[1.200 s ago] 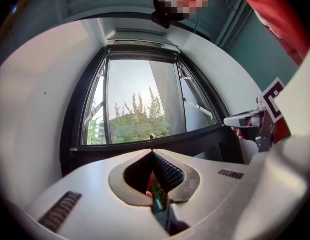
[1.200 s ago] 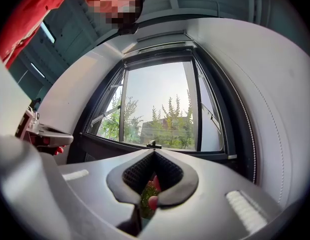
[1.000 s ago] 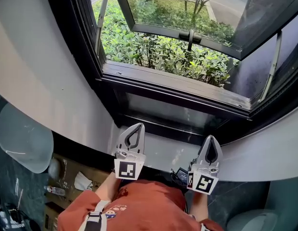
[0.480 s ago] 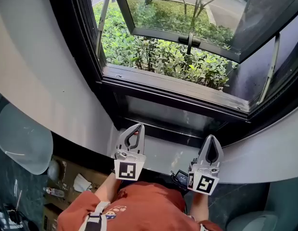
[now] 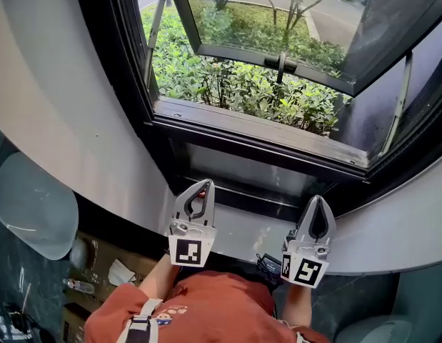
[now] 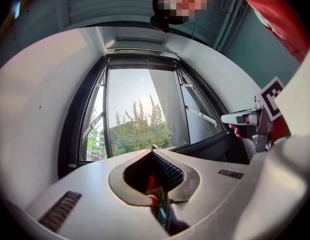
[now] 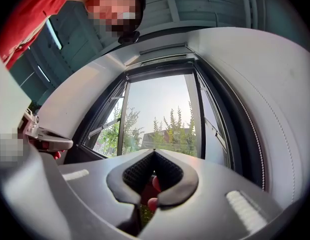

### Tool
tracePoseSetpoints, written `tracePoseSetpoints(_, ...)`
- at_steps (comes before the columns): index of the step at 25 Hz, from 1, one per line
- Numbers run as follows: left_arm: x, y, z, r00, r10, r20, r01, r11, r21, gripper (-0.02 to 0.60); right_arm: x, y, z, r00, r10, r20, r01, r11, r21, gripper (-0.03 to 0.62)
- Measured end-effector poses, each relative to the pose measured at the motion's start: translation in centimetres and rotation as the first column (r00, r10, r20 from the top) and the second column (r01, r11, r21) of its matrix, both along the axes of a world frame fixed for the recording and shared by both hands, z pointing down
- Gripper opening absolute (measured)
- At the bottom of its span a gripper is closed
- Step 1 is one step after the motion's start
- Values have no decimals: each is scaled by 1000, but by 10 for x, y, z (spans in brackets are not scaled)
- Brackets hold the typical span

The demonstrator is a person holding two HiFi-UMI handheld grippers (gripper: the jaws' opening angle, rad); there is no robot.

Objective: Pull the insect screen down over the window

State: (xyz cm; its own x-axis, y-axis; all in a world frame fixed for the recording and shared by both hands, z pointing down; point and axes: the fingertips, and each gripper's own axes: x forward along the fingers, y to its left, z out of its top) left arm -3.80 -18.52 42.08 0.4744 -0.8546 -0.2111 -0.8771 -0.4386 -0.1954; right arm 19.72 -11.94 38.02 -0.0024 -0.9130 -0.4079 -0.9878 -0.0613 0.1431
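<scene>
The grey left claw [image 5: 204,185] and grey right claw [image 5: 318,199] are both closed and empty. The black-framed open window [image 5: 256,128] lies at their 12 o'clock.

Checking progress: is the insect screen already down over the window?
No, the window is uncovered, with green shrubs showing clearly through it.
</scene>
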Motion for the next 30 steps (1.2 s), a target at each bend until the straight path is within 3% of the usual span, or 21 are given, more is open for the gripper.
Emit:
tracePoseSetpoints(17, 7, -10, -49, 999, 6, -44, -1, 993, 117, 5, 3, -3, -55, 999, 15, -47, -8, 990, 141, 9)
tracePoseSetpoints(30, 13, -13, -97, 997, 21, -69, -3, 968, 250, 5, 4, -3, -98, 997, 9, -82, 12, 968, 251, 9)
